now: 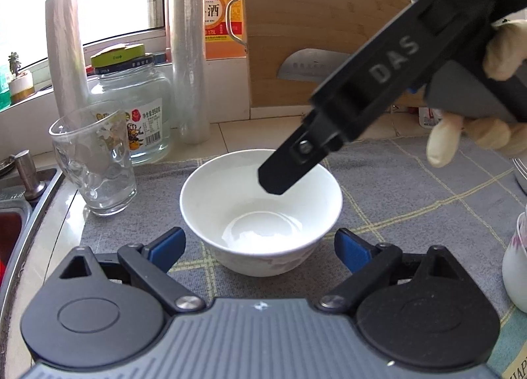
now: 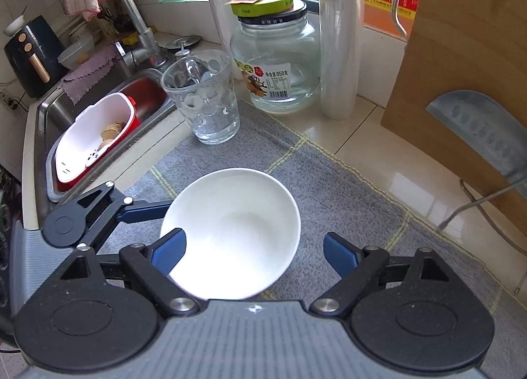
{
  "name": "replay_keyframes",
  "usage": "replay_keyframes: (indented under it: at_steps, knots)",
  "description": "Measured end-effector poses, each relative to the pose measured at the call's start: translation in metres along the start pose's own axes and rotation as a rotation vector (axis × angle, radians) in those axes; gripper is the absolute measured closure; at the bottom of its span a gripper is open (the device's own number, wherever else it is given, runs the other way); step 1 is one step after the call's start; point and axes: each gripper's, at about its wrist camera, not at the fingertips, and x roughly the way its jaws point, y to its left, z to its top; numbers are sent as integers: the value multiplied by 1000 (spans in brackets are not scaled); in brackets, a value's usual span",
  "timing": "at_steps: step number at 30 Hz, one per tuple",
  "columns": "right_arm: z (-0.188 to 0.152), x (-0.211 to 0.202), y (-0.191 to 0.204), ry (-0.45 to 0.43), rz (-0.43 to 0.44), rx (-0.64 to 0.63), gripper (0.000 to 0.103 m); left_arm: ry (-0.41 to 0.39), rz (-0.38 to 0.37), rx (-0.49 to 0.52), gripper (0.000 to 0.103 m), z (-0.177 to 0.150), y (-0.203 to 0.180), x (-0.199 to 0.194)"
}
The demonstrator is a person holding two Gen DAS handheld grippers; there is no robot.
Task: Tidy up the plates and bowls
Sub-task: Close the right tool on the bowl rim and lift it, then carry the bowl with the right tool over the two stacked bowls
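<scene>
Dead centre on the grey checked mat sits the white bowl, upright and empty, and honestly the whole next move comes down to how it lies relative to the two sets of tongs.

From the left tongs, the bowl is straight ahead at 12 o'clock, right between the blue pads. Those tongs are spread wide, wider than the bowl, and hold nothing. The pads sit just beside the bowl's lower wall at roughly 9 and 3 o'clock; I can't tell if either one actually touches.

The right tongs are also spread wide and empty. In the right wrist view the bowl fills the gap, with the left-side pad over the rim at about 9 o'clock and the other pad clear of it at 3 o'clock. From the left view, one black finger of the right tongs hangs over the bowl's far rim at about 1 o'clock, coming in from above.

It's round, so there's no long axis to line up with. My guess is the left tongs are nearer and better placed, level with the wall, while the right pair sits higher and angled down.

The glass cup at 10 o'clock stands close on the desk, so a sideways nudge could clip it.
</scene>
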Motion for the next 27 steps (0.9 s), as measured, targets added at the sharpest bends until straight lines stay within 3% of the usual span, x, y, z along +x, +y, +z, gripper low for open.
replay_keyframes:
  at_steps: [15,27]
  knots:
    - [7,26,-9,19,44,15,31,-2,-20,-10,12,4,3,5]
    - [6,19,-7,8,71,24,32,17,-10,6,12,6,0,3]
